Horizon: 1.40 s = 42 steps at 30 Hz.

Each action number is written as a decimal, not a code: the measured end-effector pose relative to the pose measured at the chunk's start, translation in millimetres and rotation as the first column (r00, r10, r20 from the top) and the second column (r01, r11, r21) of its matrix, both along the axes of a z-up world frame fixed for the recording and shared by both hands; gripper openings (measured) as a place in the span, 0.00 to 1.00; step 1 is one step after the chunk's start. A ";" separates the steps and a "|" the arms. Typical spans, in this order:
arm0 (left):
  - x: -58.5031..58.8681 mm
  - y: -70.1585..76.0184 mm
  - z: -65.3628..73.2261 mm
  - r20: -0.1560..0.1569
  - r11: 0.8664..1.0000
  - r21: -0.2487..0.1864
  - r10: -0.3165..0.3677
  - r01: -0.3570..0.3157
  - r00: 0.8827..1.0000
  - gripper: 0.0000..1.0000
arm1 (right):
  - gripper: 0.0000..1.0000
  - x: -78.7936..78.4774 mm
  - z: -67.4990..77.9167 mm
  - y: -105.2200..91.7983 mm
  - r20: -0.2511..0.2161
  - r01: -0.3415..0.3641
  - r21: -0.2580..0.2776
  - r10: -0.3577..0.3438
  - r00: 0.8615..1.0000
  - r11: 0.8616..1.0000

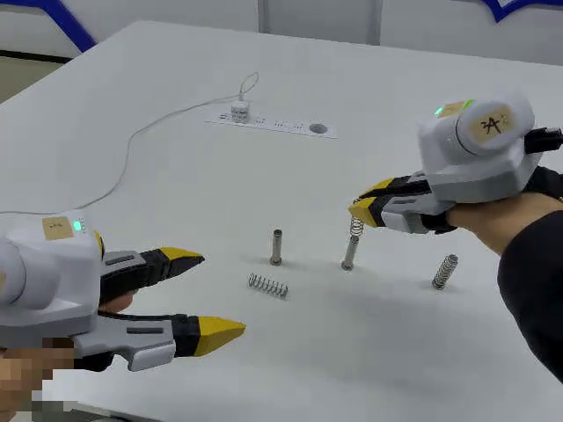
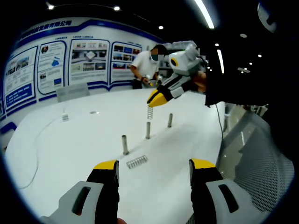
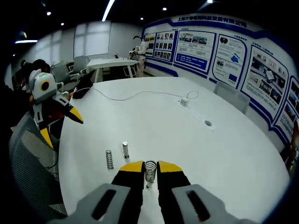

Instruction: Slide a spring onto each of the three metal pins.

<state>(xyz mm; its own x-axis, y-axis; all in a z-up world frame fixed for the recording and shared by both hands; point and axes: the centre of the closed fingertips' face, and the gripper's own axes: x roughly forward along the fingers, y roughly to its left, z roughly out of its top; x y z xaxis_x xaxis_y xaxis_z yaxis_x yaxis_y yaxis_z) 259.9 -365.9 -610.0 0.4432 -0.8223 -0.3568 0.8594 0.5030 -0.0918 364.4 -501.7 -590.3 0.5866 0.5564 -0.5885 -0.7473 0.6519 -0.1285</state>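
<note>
Nearest the person, the left gripper [image 1: 220,293] hovers low over the white table [image 1: 396,352] with its jaws spread wide and nothing between them, and just beyond its tips a loose spring [image 1: 267,285] lies on its side. Behind that stand a bare pin [image 1: 276,247] and a middle pin [image 1: 350,255], and directly over the middle pin's top the right gripper [image 1: 359,204] pinches a second spring [image 1: 355,228] upright (a third spring [image 1: 445,272] stands on end further right). Farthest off, a power strip [image 1: 273,125] lies flat on the table
</note>
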 end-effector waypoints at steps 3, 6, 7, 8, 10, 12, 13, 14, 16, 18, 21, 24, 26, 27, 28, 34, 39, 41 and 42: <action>0.0 0.3 -0.7 -0.002 1.000 0.002 0.001 -0.001 1.000 0.62 | 0.11 2.7 -4.5 -0.9 -0.006 0.011 0.008 -0.011 1.000 1.000; 0.0 0.6 -1.6 -0.004 1.000 0.005 0.002 -0.001 1.000 0.62 | 0.11 5.5 -9.0 -2.4 -0.015 0.022 0.016 -0.022 1.000 1.000; 0.0 0.6 -1.7 -0.004 1.000 0.005 0.002 -0.002 1.000 0.62 | 0.11 6.3 -9.9 -3.0 -0.015 0.025 0.017 -0.025 1.000 1.000; 0.1 0.8 -1.8 -0.004 1.000 0.005 0.003 -0.003 1.000 0.62 | 0.11 7.1 -10.6 -3.6 -0.016 0.028 0.018 -0.028 0.999 0.999; 0.2 1.1 -2.2 -0.005 1.000 0.006 0.004 -0.004 1.000 0.62 | 0.11 8.6 -12.5 -4.5 -0.018 0.033 0.023 -0.032 0.999 0.999; 0.4 1.4 -2.4 -0.006 1.000 0.007 0.006 -0.006 1.000 0.62 | 0.11 9.6 -14.6 -4.7 -0.025 0.037 0.031 -0.037 0.999 0.999; 0.6 1.5 -2.5 -0.006 1.000 0.006 0.007 -0.007 1.000 0.62 | 0.11 10.0 -15.6 -5.2 -0.026 0.039 0.031 -0.039 0.999 0.999; 0.8 1.7 -2.5 -0.007 1.000 0.005 0.009 -0.009 1.000 0.62 | 0.11 11.2 -14.1 -4.7 -0.020 0.042 0.047 -0.042 0.999 0.998; 0.8 1.9 -3.0 -0.008 1.000 0.006 0.010 -0.010 1.000 0.62 | 0.11 11.3 -15.1 -4.8 -0.028 0.049 0.054 -0.048 0.998 0.997; 0.6 1.8 -3.5 -0.009 1.000 0.009 0.010 -0.010 1.000 0.62 | 0.11 10.5 -17.4 -5.2 -0.030 0.049 0.046 -0.047 0.998 0.998; 0.6 2.2 -3.8 -0.012 1.000 0.009 0.012 -0.012 1.000 0.62 | 0.11 8.8 -19.2 -4.8 -0.033 0.048 0.050 -0.047 0.998 0.998; 0.3 1.9 -4.6 -0.013 1.000 0.012 0.011 -0.011 1.000 0.62 | 0.11 9.0 -22.4 -6.0 -0.038 0.053 0.052 -0.051 0.998 0.997; 0.1 1.3 -4.7 -0.014 1.000 0.012 0.008 -0.008 1.000 0.62 | 0.11 9.4 -26.2 -7.3 -0.041 0.059 0.050 -0.057 0.998 0.997; 0.1 1.3 -4.7 -0.014 1.000 0.012 0.008 -0.008 1.000 0.62 | 0.11 9.2 -27.9 -7.5 -0.044 0.060 0.050 -0.057 0.997 0.997; 0.2 1.2 -4.7 -0.014 1.000 0.013 0.008 -0.008 1.000 0.62 | 0.11 9.1 -29.7 -7.7 -0.047 0.062 0.050 -0.060 0.997 0.997; -0.1 1.8 -5.4 -0.017 1.000 0.012 0.009 -0.009 1.000 0.62 | 0.12 8.3 -44.4 -9.1 -0.065 0.071 0.041 -0.068 0.996 0.997; -0.3 2.6 -6.4 -0.020 1.000 0.011 0.011 -0.011 1.000 0.62 | 0.12 8.6 -54.2 -9.9 -0.082 0.075 0.032 -0.073 0.994 0.997; -0.3 2.7 -6.8 -0.021 1.000 0.012 0.012 -0.012 1.000 0.62 | 0.12 9.0 -57.3 -9.8 -0.089 0.077 0.026 -0.074 0.993 0.997; -0.3 2.7 -6.7 -0.021 1.000 0.012 0.012 -0.012 1.000 0.62 | 0.12 8.9 -58.7 -9.9 -0.091 0.076 0.021 -0.074 0.993 0.997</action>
<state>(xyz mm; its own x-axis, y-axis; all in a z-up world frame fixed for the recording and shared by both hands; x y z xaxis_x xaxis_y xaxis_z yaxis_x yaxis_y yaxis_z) 259.5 -363.3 -616.7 0.4451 -0.8126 -0.3762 0.8512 0.5144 -0.1040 373.4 -511.5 -649.1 0.5722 0.5278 -0.6277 -0.7041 0.7086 -0.0461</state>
